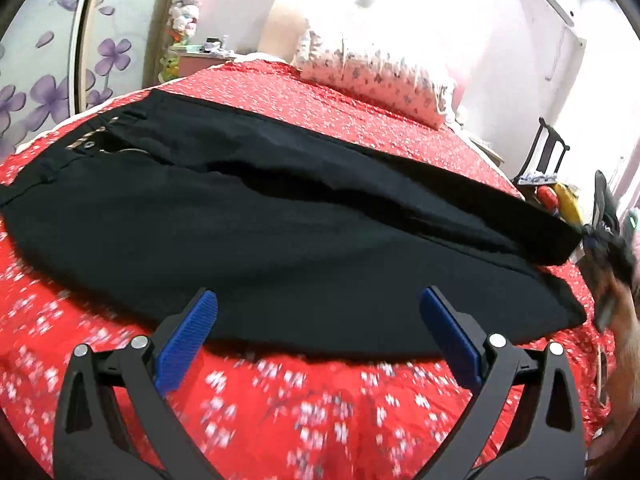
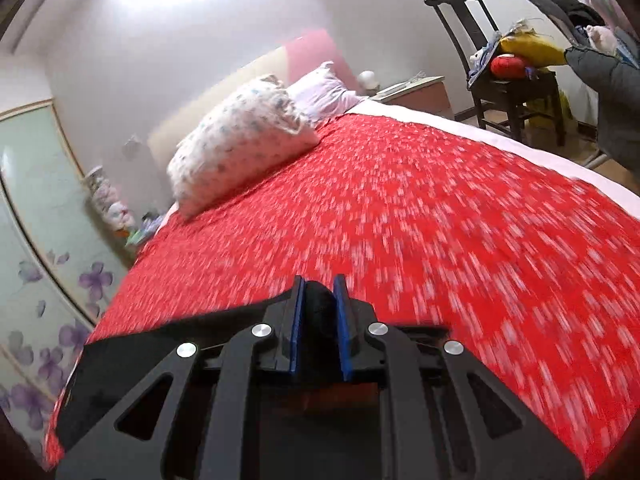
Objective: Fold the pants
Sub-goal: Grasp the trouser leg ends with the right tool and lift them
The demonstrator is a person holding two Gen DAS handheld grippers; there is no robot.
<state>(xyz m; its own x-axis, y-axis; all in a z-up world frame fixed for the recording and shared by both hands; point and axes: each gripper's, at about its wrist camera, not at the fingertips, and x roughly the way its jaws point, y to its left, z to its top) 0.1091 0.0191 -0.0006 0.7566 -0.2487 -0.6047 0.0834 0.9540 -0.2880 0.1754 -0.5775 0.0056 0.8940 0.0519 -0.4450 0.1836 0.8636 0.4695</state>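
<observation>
Pants (image 1: 280, 216) lie lengthwise across the red floral bedspread (image 1: 280, 412), one gripper spread wide, the other pinching black fabric.

Black trousers stretch just ahead of the left gripper (image 1: 318, 312), waistband far to its left, leg ends to its right; its blue pads (image 1: 188, 344) stand wide apart over the near edge of the cloth, holding nothing. The right gripper (image 2: 320, 300) has its pads nearly together on a bunched fold of the black fabric, which trails back beneath it. A floral pillow (image 2: 240, 140) sits ahead to its left, a dark wooden chair (image 2: 500, 80) far ahead to its right.
</observation>
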